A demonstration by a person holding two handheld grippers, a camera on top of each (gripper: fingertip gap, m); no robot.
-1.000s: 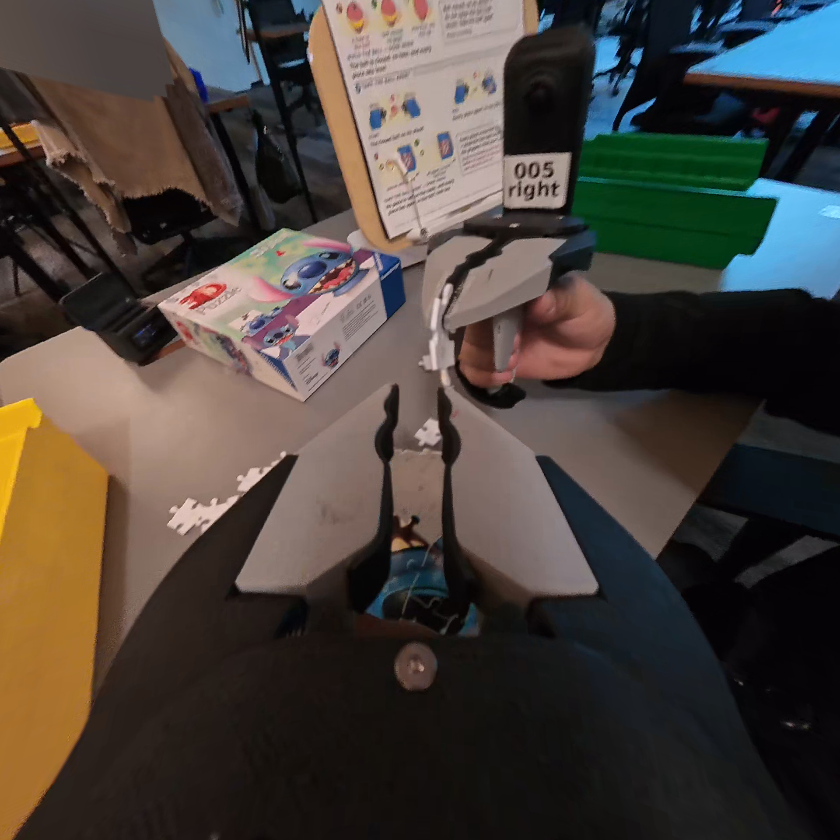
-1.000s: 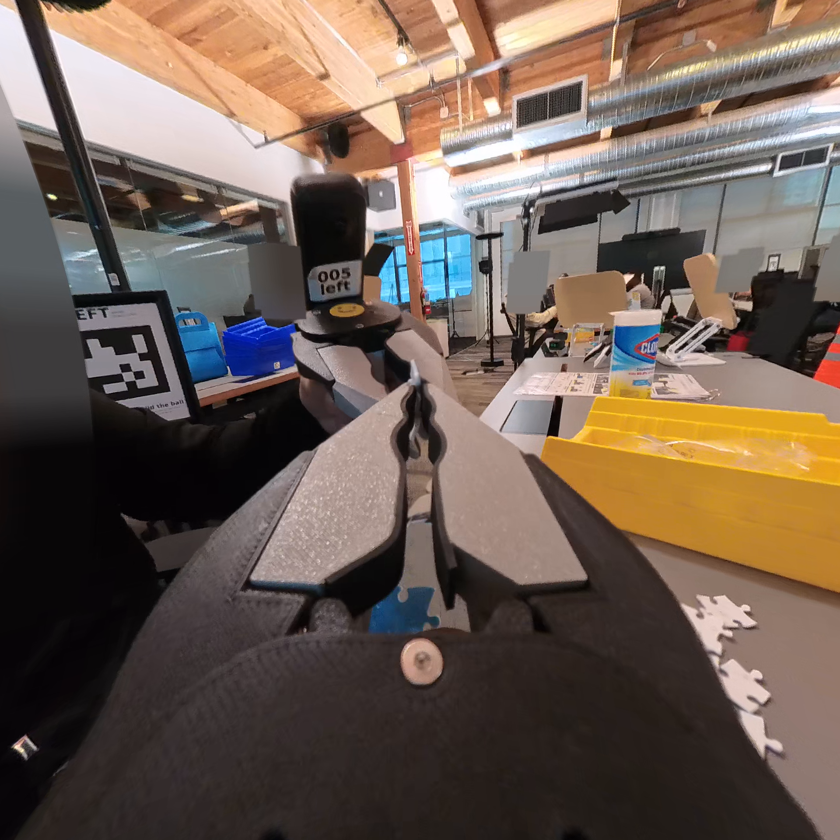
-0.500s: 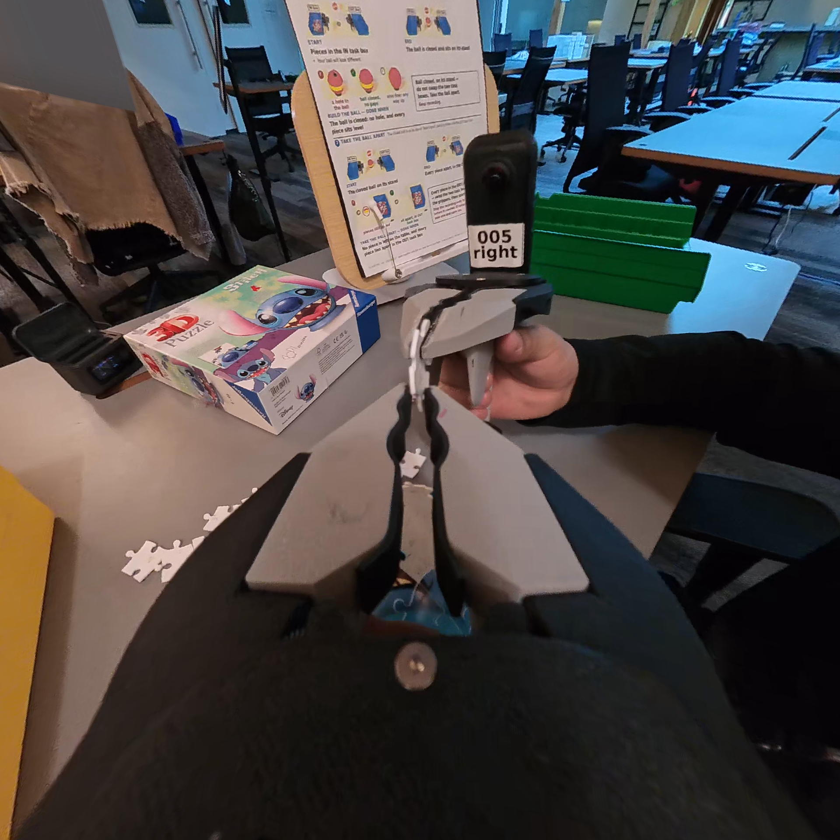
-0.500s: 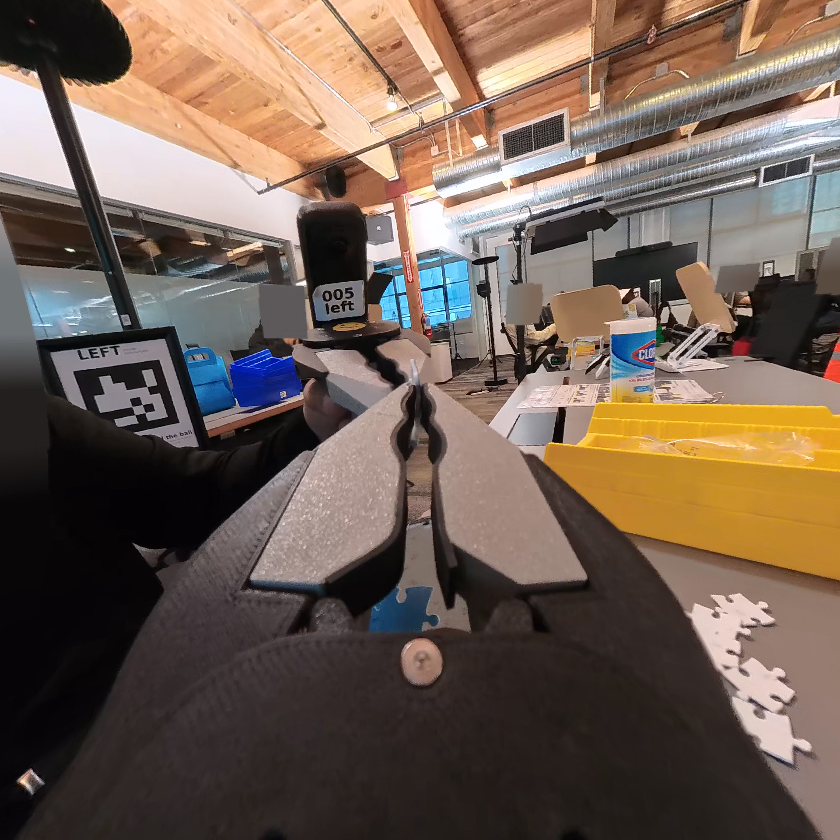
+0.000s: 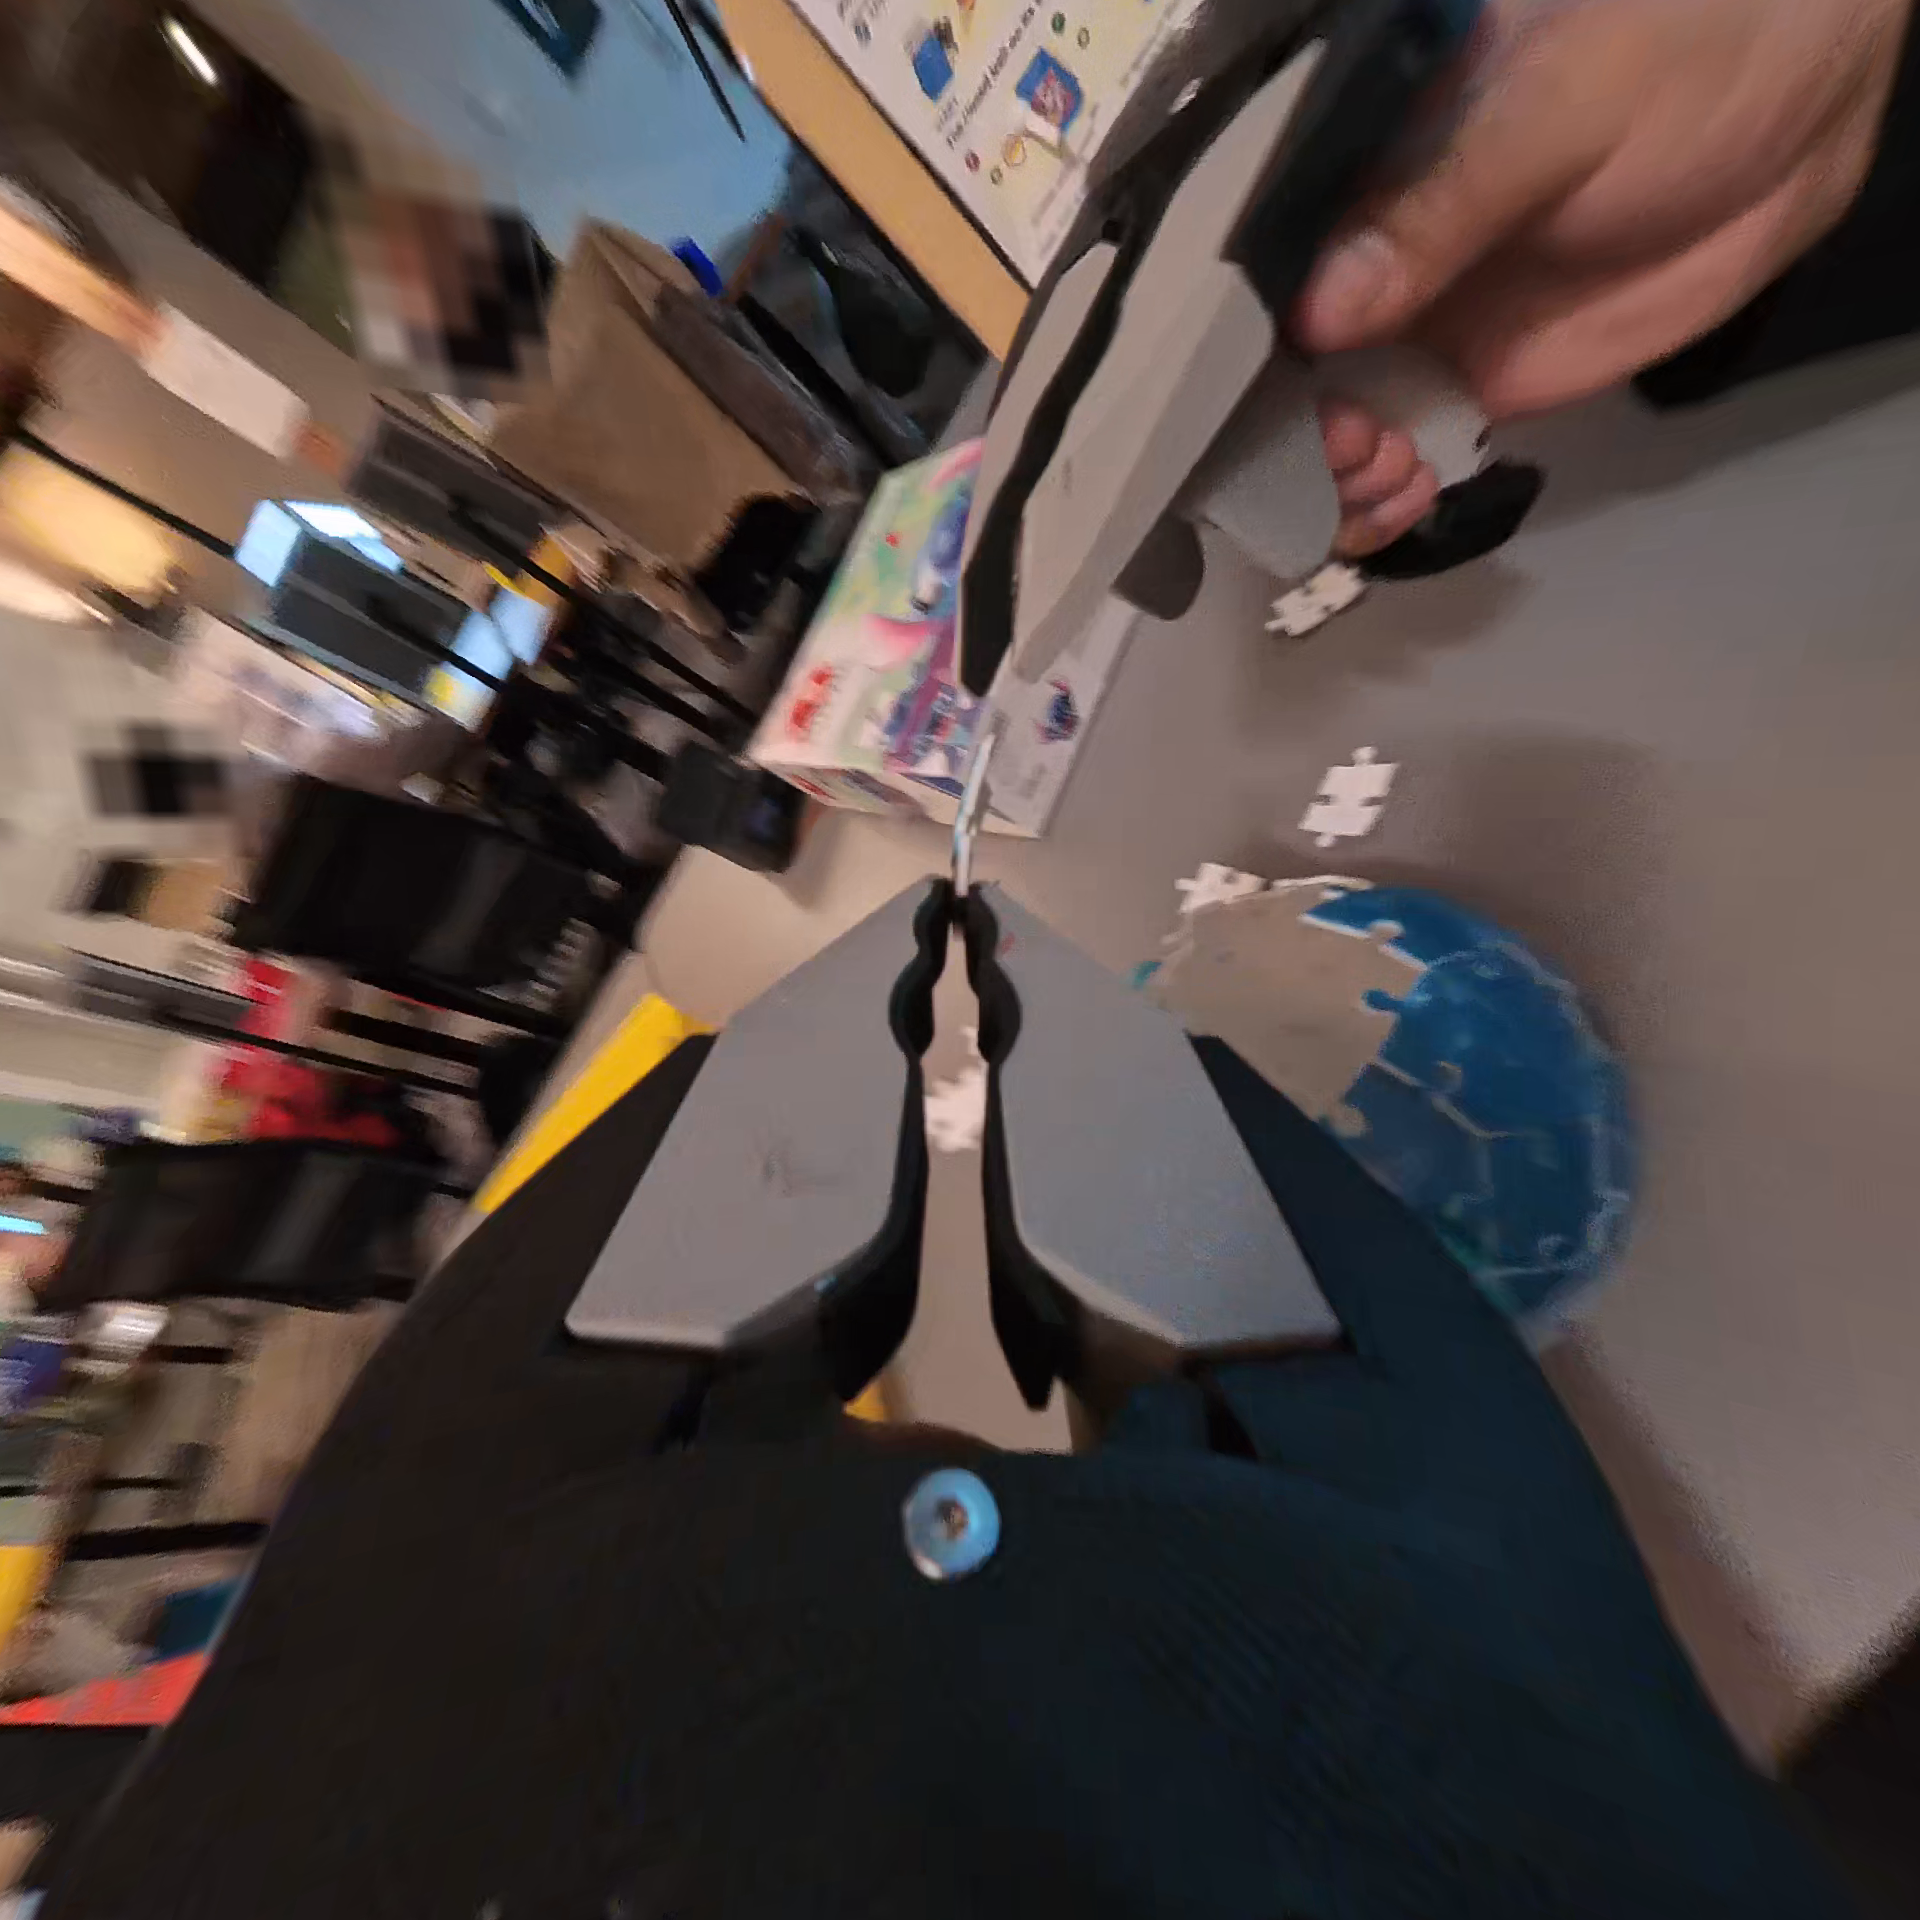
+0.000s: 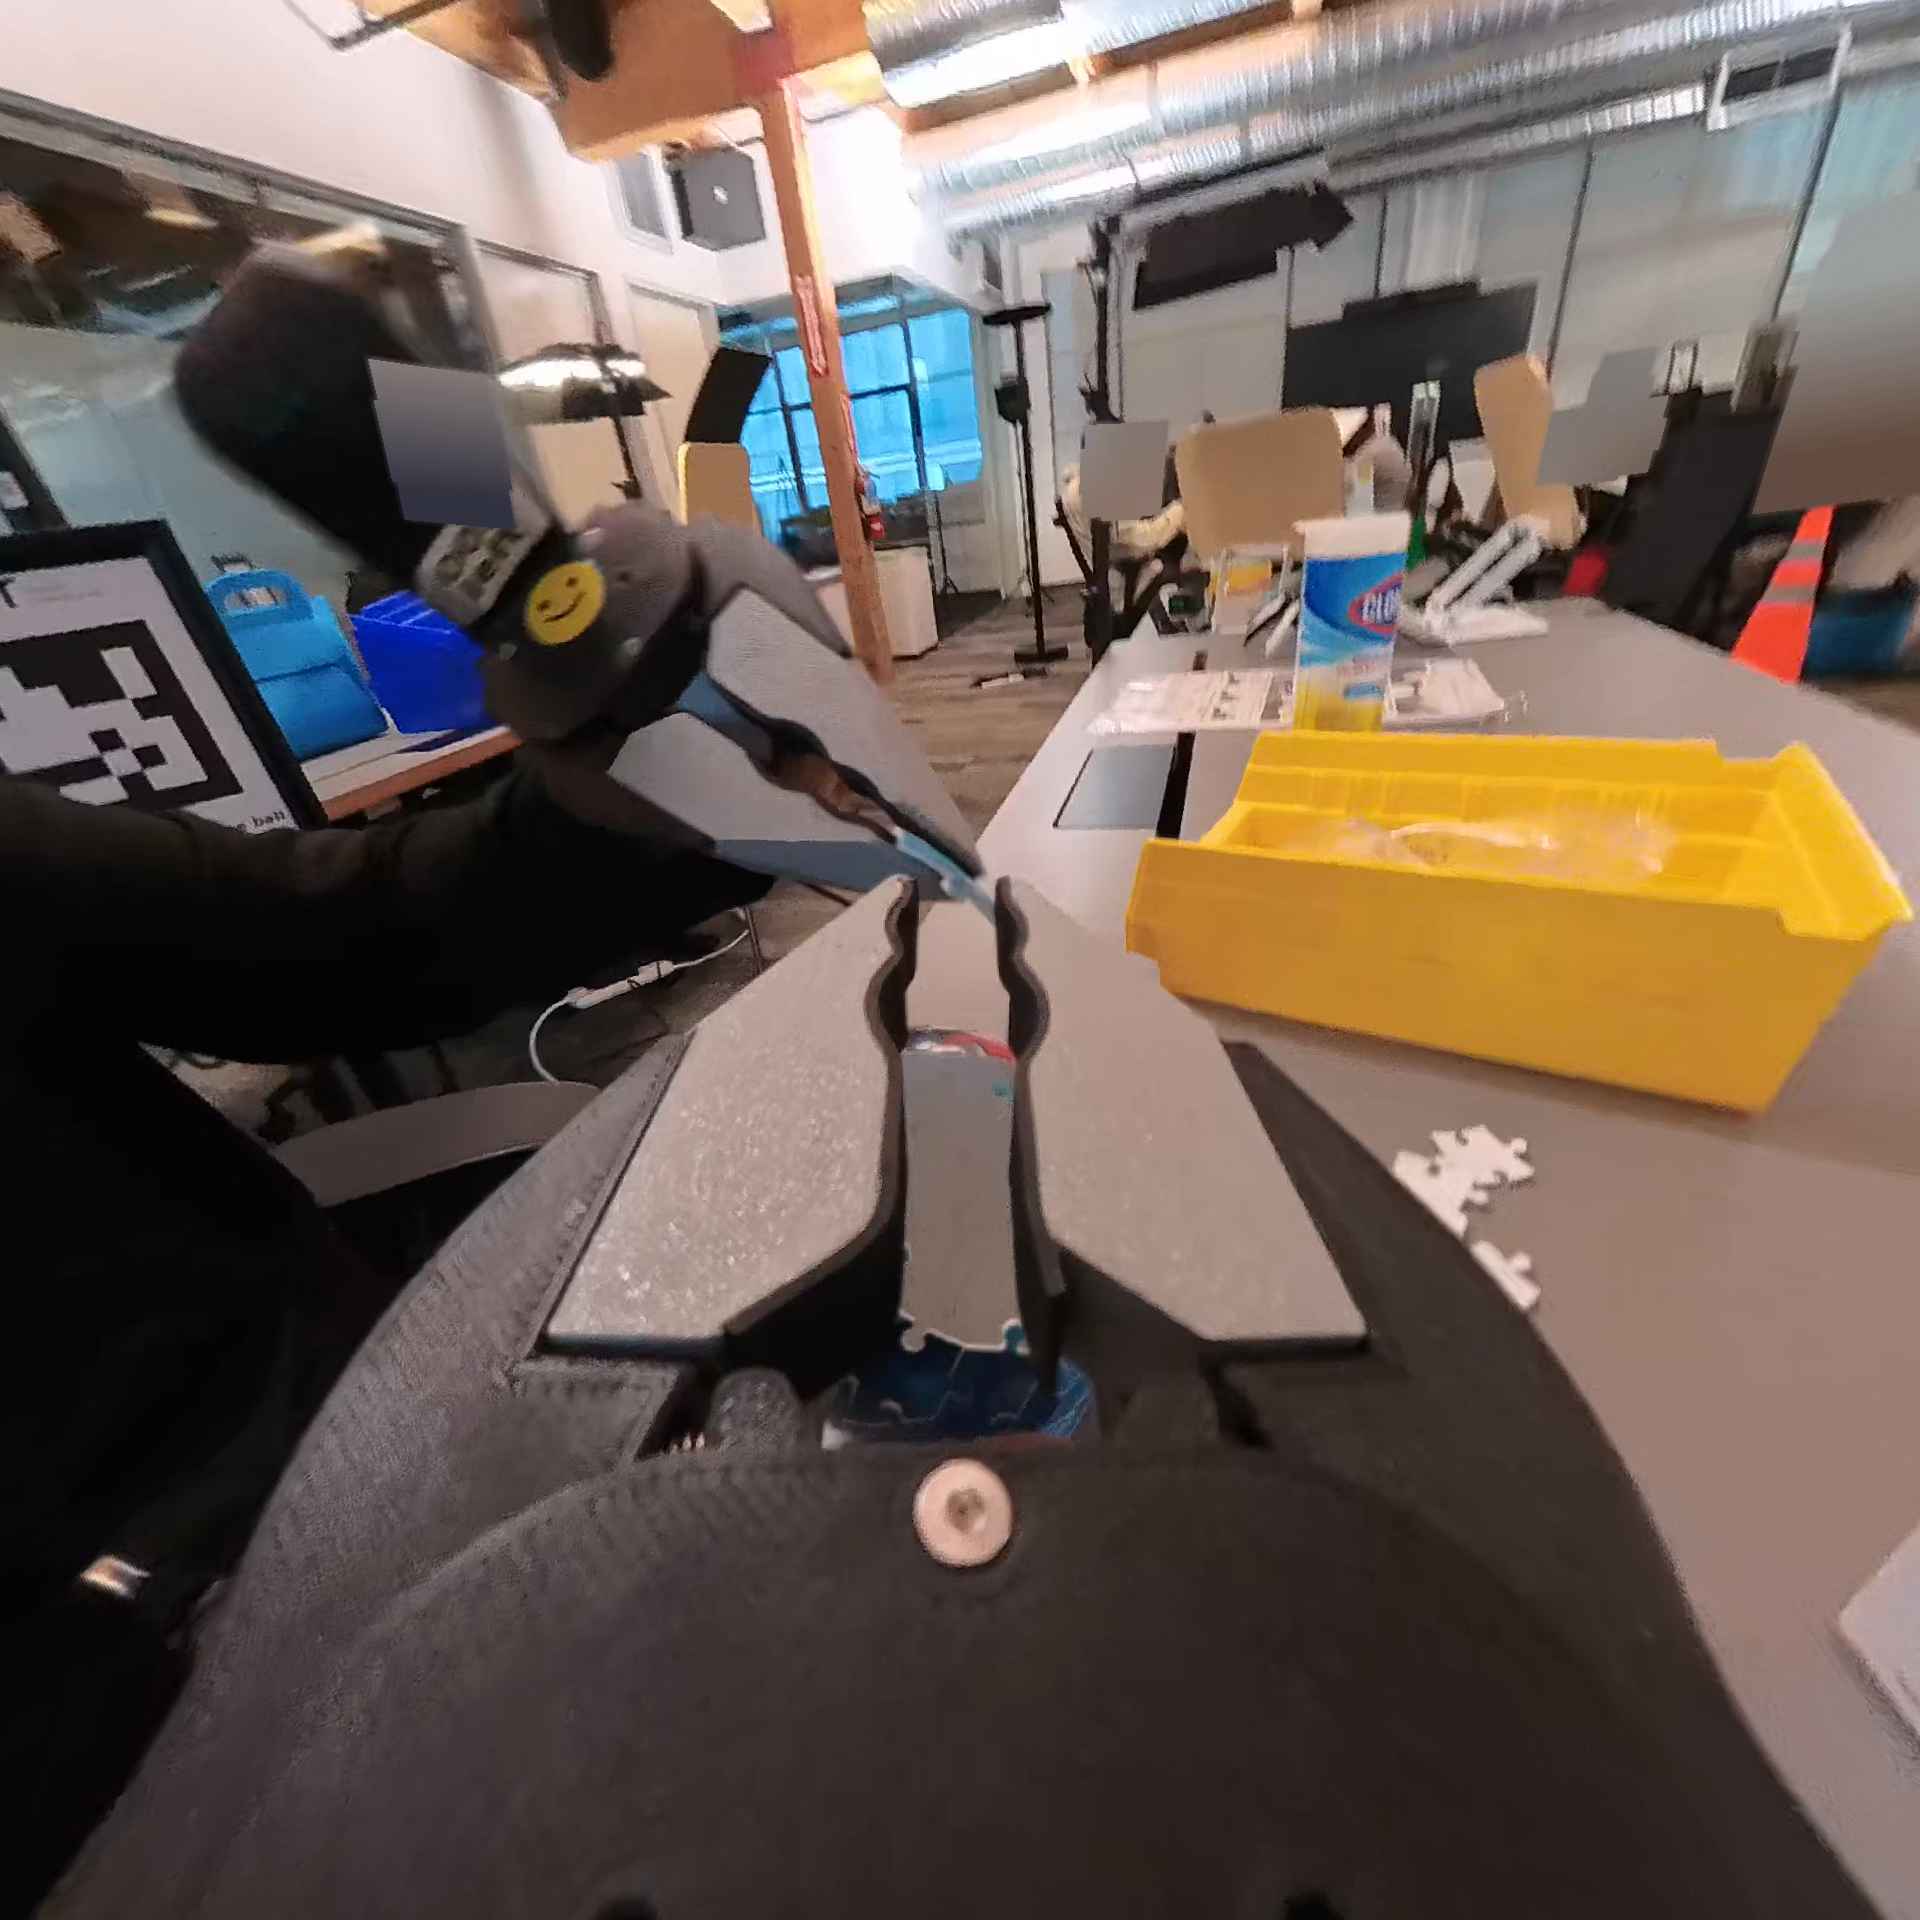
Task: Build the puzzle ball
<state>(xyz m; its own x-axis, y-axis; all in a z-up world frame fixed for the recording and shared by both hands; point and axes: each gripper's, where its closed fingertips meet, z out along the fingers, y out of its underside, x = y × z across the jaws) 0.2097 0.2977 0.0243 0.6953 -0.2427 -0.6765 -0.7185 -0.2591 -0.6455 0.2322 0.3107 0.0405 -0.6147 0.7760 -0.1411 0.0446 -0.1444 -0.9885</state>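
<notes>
My left gripper (image 5: 957, 906) is shut on a puzzle piece (image 5: 972, 800), seen edge-on, poking out past its tips. In the right wrist view the piece (image 6: 940, 871) looks blue and the left gripper (image 6: 914, 847) holds it tilted, just in front of my right gripper (image 6: 953, 896). The right gripper is open with a narrow gap and holds nothing; it also shows in the left wrist view (image 5: 985, 665), just above the piece. The partly built puzzle ball (image 5: 1475, 1101), blue outside and grey inside, sits on the table to the right. A part of it shows between my right fingers (image 6: 961, 1392).
Loose white puzzle pieces (image 5: 1347, 798) lie on the grey table (image 5: 1714, 935), more by the right gripper (image 6: 1465, 1169). A yellow bin (image 6: 1507, 935), a wipes canister (image 6: 1347, 623), the puzzle box (image 5: 894, 665) and an instruction board (image 5: 935, 156) stand around. The left view is blurred and tilted. The tips of both grippers are at nearly the same place.
The right gripper has opened and let go of the piece. The left gripper has shut on it and rolled sharply to one side; the ball has come into view at its right.
</notes>
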